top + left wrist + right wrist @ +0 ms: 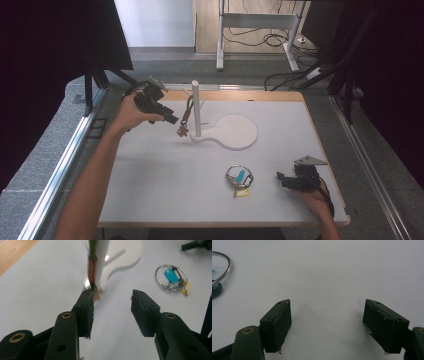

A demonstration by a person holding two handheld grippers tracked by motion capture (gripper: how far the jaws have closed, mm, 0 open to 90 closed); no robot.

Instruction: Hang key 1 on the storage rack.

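The key ring (pixel 239 178) lies flat on the bench (pixel 150 175) in the lower middle of the high view, just left of the right claw (pixel 281 180), which stands wide and empty, nearer than the half-open, empty left claw (pixel 172 120).

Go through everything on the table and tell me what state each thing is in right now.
Left gripper: open, nothing between the jaws, beside the post.
Right gripper: open, empty, low over the table.
Brown keychain: hanging on the post.
Post: upright on its white base.
Key ring: lying flat on the table, untouched.
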